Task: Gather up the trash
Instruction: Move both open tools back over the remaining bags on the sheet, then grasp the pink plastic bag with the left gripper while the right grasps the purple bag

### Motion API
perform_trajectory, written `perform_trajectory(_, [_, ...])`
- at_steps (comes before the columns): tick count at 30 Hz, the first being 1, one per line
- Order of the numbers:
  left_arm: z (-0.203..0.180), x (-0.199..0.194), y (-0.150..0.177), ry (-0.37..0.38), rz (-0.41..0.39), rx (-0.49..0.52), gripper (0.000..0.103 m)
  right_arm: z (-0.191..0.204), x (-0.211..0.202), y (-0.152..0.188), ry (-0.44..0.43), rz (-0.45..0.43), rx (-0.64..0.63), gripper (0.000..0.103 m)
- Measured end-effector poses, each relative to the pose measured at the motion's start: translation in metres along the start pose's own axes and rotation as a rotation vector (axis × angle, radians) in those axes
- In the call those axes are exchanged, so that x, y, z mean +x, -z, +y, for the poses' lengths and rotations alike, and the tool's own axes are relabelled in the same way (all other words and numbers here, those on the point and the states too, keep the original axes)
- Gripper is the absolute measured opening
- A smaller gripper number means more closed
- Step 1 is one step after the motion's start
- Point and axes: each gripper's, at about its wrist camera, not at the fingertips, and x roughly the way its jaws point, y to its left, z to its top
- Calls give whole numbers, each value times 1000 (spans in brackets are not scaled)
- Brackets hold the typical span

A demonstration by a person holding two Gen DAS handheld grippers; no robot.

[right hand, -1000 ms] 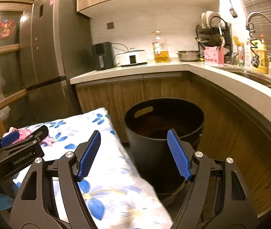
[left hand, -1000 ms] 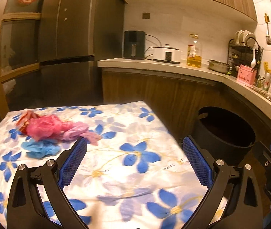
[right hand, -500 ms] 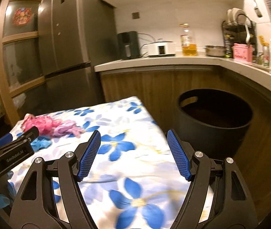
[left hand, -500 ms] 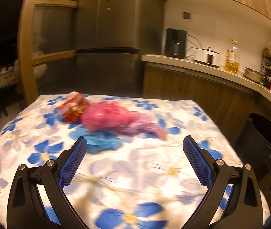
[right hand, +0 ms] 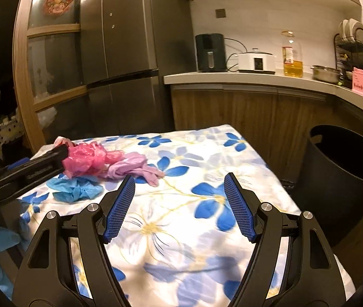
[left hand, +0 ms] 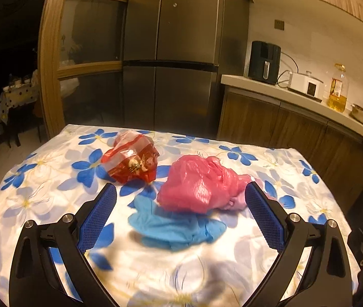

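- left gripper: jaws wide apart, nothing clamped; hovering low over the desk, which is draped in a white cloth with blue flowers.
- pink plastic bag: crumpled, lying on the cloth between the two blue pads as seen from the left wrist view, not pressed by either.
- blue glove: flattened on the cloth just in front of the pink bag, edge tucked under it.
- red-and-clear wrapper: on the cloth beyond and to the left of the pink bag, just beside it.
- lilac glove: trailing from the pink bag's right side, near the tip of the right gripper's left pad.
- right gripper: jaws spread, empty, above bare cloth to the right of the trash pile.
- black bin: on the floor at the desk's right side, before the wooden cabinets; interior dark, contents not discernible.
- background: grey refrigerator; kitchen counter bearing an oil bottle.
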Motion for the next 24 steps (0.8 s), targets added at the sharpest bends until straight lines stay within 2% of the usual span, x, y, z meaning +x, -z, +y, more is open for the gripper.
perform_trajectory(5, [-5,28,-1,2,39,21,87,10,17,-3,-8,9,-8,71])
perform_trajectory(7, [-5,37,-1,15,70,15,73,14,23,-3,-12,13,-21,71])
perform_trajectory(8, [-4,40,0,22,80,11,71,17,26,-3,-15,14,-26,71])
perform_trajectory(10, [-3,46,3,34,102,8,57,21,33,-4,-20,19,-35,71])
perform_trajectory(11, [-3,47,4,44,110,8,53,23,36,-4,-25,23,-38,71])
perform_trajectory(13, [-2,49,6,61,125,5,33,26,41,-4,-29,29,-42,71])
perform_trajectory(14, [0,50,7,72,134,1,30,27,44,-4,-32,32,-44,71])
perform_trajectory(16, [3,50,8,88,141,-14,16,31,49,-4,-36,38,-48,71])
perform_trajectory(19, [7,43,8,92,117,-33,9,36,57,-4,-44,48,-52,71])
perform_trajectory(24, [22,16,-4,92,14,-97,9,44,74,-6,-59,69,-45,71])
